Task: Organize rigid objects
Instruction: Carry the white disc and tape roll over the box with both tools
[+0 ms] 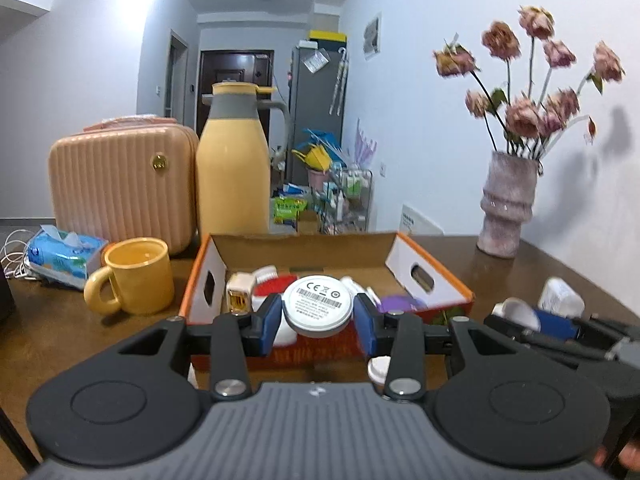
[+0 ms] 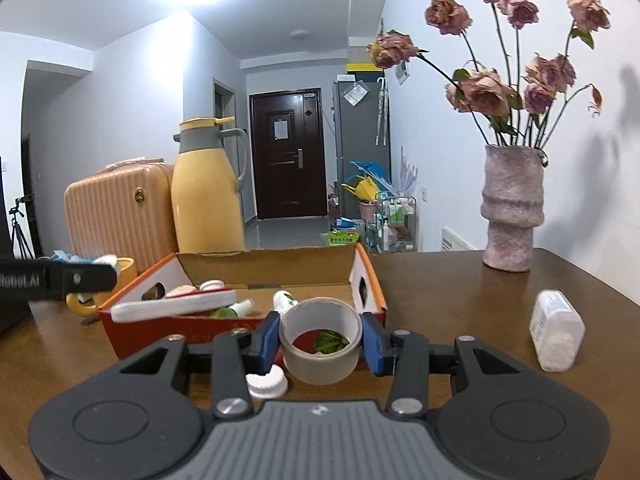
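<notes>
Left gripper (image 1: 319, 312): jaws pinching a round white disc device (image 1: 318, 305) by its rim, label side toward the camera, raised over the near wall of the box.
Right gripper (image 2: 320, 338): jaws pinching a grey tape roll (image 2: 320, 340), open core facing up, held just in front of the box's near right corner.
Orange cardboard box (image 2: 240, 330): centre of the tabletop (image 2: 440, 292), holding a red-and-white brush (image 2: 176, 306), small bottles and a charger plug (image 1: 239, 294).
White cap (image 2: 267, 385): on the tabletop, near the right gripper.
White plastic bottle (image 2: 557, 330): right, lying apart.
Yellow mug (image 1: 134, 276), tissue pack (image 1: 64, 258): left of box.
Yellow thermos jug (image 1: 236, 160), pink case (image 1: 120, 184): far left.
Vase of dried roses (image 2: 512, 212): far right.
</notes>
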A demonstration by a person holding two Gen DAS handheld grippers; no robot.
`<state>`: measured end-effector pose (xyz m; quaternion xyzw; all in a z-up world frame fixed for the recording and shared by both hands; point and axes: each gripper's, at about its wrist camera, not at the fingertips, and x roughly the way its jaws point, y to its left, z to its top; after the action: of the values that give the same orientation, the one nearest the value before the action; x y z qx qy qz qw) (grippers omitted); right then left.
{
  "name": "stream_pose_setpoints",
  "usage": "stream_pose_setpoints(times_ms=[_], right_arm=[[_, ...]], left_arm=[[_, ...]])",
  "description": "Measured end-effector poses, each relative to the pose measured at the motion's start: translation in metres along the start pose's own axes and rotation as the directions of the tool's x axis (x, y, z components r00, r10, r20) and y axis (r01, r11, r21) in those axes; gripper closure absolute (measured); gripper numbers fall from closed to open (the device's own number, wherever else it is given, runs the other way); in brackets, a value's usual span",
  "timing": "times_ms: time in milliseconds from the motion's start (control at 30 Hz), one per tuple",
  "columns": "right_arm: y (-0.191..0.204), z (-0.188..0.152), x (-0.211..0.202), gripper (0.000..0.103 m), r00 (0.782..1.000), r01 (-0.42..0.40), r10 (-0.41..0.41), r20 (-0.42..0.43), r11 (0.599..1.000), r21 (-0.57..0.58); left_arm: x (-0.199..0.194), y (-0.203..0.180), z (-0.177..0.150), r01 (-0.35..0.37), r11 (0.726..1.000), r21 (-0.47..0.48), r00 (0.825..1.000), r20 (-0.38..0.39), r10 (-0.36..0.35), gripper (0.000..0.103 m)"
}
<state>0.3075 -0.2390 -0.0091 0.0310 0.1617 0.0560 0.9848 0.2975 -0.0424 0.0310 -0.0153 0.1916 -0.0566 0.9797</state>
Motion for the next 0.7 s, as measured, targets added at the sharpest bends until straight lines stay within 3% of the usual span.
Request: stream_pose_setpoints(times_ms=[700], right_arm=[[0.028, 0.022, 0.084, 0.061, 0.999, -0.014, 0.014, 0.046, 1.0, 0.005]], left_arm=[[0.064, 0.036, 0.04, -0.062, 0.993, -0.105, 0.998, 0.015, 0.064, 0.063]])
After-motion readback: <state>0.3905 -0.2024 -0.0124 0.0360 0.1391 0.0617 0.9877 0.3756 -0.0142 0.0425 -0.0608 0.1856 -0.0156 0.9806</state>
